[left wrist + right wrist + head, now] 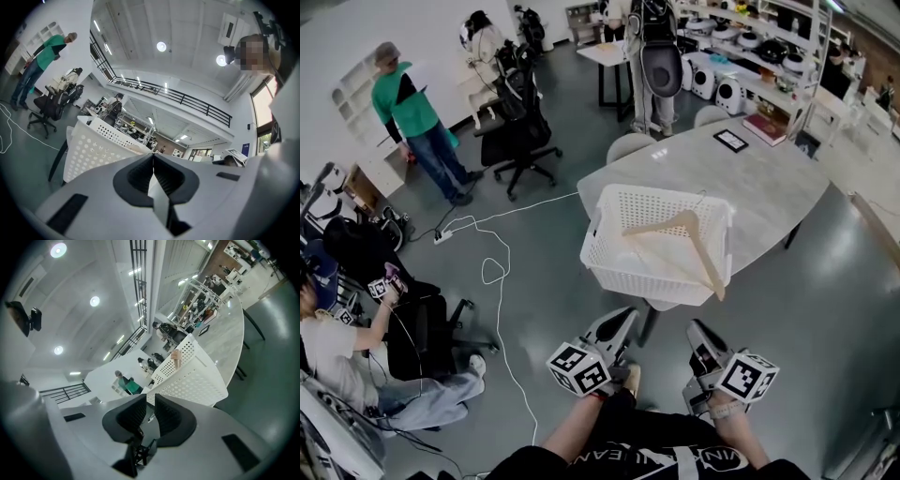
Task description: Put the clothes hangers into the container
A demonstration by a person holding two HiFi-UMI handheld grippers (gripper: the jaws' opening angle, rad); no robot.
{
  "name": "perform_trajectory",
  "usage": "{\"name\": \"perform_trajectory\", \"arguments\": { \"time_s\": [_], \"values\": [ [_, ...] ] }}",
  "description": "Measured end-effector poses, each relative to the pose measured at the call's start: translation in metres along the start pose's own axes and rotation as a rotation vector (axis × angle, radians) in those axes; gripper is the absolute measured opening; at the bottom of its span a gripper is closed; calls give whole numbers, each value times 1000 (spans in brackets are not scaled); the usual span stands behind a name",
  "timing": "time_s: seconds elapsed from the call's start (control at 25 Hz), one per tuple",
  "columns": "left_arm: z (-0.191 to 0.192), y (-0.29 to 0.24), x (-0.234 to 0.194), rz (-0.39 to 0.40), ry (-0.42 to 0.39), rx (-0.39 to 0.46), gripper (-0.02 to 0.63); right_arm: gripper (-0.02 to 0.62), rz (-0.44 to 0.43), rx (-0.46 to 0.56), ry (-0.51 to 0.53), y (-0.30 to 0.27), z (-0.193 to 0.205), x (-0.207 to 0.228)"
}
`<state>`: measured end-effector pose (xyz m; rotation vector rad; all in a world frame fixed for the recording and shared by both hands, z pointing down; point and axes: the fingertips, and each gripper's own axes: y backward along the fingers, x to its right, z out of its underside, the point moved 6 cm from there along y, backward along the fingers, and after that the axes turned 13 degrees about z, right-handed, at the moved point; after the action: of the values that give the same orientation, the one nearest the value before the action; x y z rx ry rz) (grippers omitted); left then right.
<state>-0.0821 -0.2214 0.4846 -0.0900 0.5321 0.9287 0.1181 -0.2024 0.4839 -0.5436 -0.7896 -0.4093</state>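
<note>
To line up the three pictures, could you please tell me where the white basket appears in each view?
Head view: the white basket sits centre, on the table's near edge.
Left gripper view: the basket is left of centre.
Right gripper view: the basket is right of centre.
Shared landmark: person in green.

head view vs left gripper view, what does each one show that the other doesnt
Only the head view looks down into the basket, where a wooden hanger lies slanted with one end over the near rim. It also shows the table, the left gripper and the right gripper, both held low in front of the basket.
Only the left gripper view shows that gripper's jaws together with nothing between them, plus the ceiling lights and a railing.
Both show the basket, the person in green and a black office chair.
</note>
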Motion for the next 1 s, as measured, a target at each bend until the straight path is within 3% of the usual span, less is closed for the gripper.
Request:
{"name": "perform_trajectory", "arguments": {
  "time_s": [0.24,0.64,1.0],
  "values": [
    [6,11,20,6,-19,-4,9,71,-13,-5,119,12,16,-14],
    [17,22,59,10,-95,-8,9,69,41,70,498,43,30,-31],
    [34,29,92,27,-128,-12,9,61,47,98,605,70,45,-34]
  ]
}}
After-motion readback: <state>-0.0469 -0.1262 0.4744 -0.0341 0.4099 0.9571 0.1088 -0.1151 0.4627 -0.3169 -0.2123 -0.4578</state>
